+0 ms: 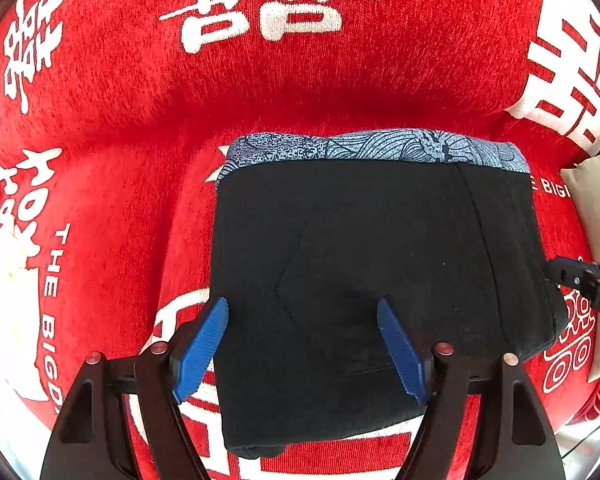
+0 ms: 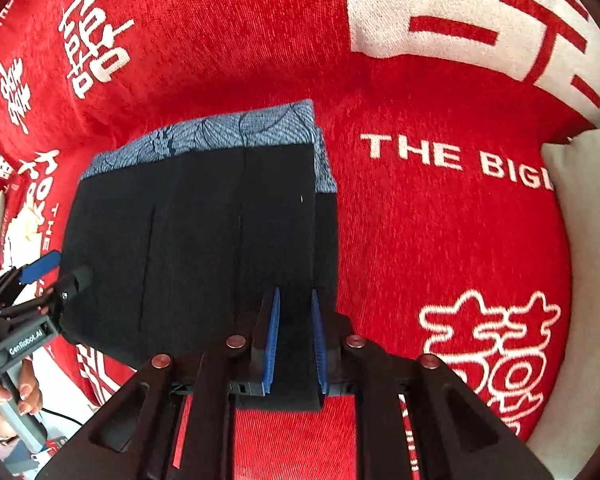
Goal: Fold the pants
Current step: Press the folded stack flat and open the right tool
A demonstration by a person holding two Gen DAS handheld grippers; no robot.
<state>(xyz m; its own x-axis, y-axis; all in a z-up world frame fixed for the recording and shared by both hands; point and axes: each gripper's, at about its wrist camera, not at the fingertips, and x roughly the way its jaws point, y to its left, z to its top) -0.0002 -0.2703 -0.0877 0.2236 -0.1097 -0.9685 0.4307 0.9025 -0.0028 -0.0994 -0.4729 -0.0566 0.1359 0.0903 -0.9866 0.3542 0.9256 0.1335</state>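
Black pants (image 1: pixel 372 280) folded on red cover (image 1: pixel 300 92), left hand-held gripper (image 1: pixel 302 350) wide open and empty, right hand-held gripper (image 2: pixel 296 340) narrowed on pants' edge.

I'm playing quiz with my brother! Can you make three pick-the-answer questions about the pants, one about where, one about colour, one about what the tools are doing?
1. Where do the folded pants lie?
A. on a red blanket with white writing
B. in a basket
C. on a wooden floor

2. What colour is the patterned band along the pants' far edge?
A. yellow
B. blue and white
C. green

3. How is the left tool set?
A. shut on a sock
B. shut on the pillow
C. open wide over the pants

Answers:
1 A: the red blanket shows all around the black pants.
2 B: the patterned band is blue with pale line drawings.
3 C: its blue fingers stand far apart with nothing between them; the right tool is the one with its fingers narrowed on the pants' near edge.
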